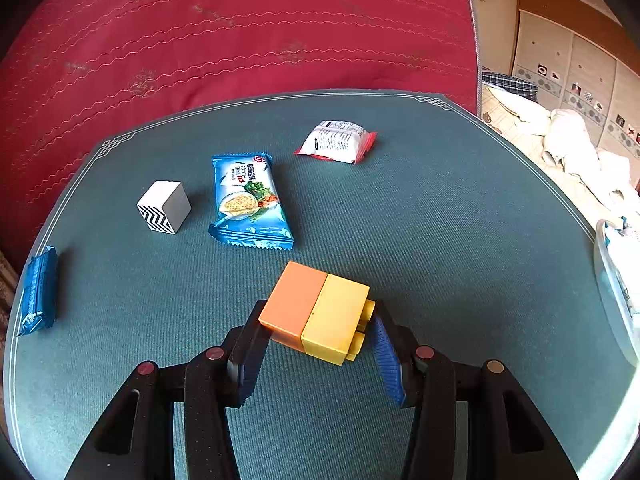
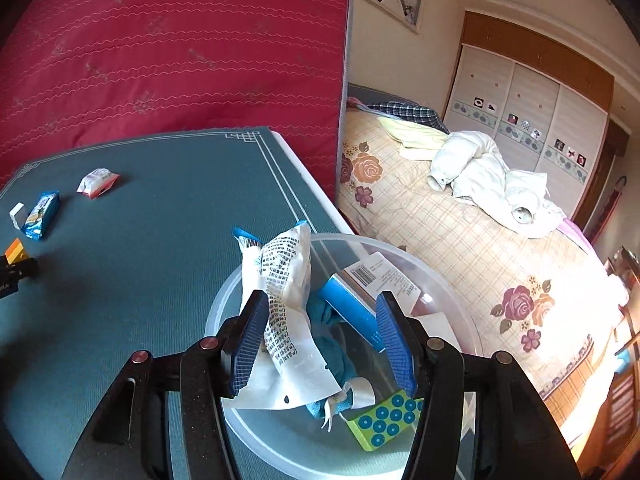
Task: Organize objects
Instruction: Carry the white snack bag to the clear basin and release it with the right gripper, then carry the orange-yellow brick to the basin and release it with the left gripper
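My left gripper (image 1: 316, 320) is shut on an orange-and-yellow block (image 1: 320, 312), held just over the teal table (image 1: 440, 220). My right gripper (image 2: 320, 304) hangs open over a clear plastic bowl (image 2: 440, 280) at the table's right edge. A white printed packet (image 2: 286, 280) stands in the bowl between the jaws and leans against the left finger; the right pad is clear of it. In the bowl lie a blue box (image 2: 348, 308), a teal cloth (image 2: 332, 360) and a green dotted block (image 2: 384, 420).
On the table lie a blue cracker packet (image 1: 250, 200), a white-and-red packet (image 1: 336, 142), a white cube with zigzag stripes (image 1: 164, 207) and a blue packet (image 1: 38, 292) at the left edge. A red quilt (image 1: 240, 32) rises behind; a bed (image 2: 460, 220) is to the right.
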### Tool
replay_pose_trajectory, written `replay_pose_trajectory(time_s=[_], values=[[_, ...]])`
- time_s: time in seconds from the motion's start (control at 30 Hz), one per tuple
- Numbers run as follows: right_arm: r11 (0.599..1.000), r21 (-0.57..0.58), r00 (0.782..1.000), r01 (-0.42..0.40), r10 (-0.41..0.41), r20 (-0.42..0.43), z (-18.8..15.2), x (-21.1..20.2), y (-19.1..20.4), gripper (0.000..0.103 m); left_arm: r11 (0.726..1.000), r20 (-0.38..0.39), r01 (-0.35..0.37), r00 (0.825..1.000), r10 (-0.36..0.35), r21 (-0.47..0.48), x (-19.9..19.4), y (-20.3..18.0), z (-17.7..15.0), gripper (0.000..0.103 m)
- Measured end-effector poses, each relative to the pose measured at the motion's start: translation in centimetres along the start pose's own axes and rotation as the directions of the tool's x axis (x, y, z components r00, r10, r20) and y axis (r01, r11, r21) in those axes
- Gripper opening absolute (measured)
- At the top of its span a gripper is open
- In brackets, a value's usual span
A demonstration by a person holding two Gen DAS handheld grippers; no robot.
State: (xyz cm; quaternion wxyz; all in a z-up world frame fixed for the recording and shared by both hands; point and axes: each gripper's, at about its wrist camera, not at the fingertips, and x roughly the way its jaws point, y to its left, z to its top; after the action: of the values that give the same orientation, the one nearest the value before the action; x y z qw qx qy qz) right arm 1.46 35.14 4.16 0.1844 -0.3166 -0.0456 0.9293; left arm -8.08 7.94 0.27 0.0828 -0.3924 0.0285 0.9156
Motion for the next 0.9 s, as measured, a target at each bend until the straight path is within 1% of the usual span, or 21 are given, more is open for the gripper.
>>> replay_pose_trajectory(time_s=[0.17,0.27,0.4,0.5,0.63,0.73,0.9], values=[[1.000,0.003,1.000,-0.008,0.008,-0.022,-0.5,1.0,0.0,0.057,0.999,0.015,0.031,0.999,-0.032,0.030,-0.6,-1.1,-0.2,0.052],[0.999,0.019,0.999,-0.041,0.041,-0.005,-0.3,0.2,-0.6,0.057,0.996,0.012,0.076,0.997,-0.077,0.037,-0.8,-1.5,-0.2,0.052],[0.990,0.090,0.994,-0.108,0.106,0.020,-0.2,-1.3,-2.5,0.057,0.990,0.005,0.133,0.991,-0.134,0.042,-1.3,-2.3,-0.2,0.052],[0.982,0.143,0.992,-0.125,0.122,0.034,-0.8,-2.2,-4.2,0.058,0.985,0.010,0.165,0.986,-0.166,0.052,-2.1,-3.4,-0.3,0.052],[0.970,0.213,0.993,-0.121,0.117,0.027,-1.9,-2.5,-6.7,0.058,0.973,0.010,0.222,0.975,-0.223,0.063,-3.1,-5.1,-0.4,0.052],[0.966,0.240,0.995,-0.101,0.098,0.024,-2.5,-2.4,-8.3,0.058,0.961,-0.001,0.265,0.964,-0.266,0.083,-3.7,-7.1,-0.5,0.052],[0.958,0.272,0.996,-0.087,0.082,0.028,-3.1,-2.0,-10.5,0.058,0.929,-0.013,0.345,0.938,-0.346,0.131,-5.3,-11.1,-0.5,0.052]])
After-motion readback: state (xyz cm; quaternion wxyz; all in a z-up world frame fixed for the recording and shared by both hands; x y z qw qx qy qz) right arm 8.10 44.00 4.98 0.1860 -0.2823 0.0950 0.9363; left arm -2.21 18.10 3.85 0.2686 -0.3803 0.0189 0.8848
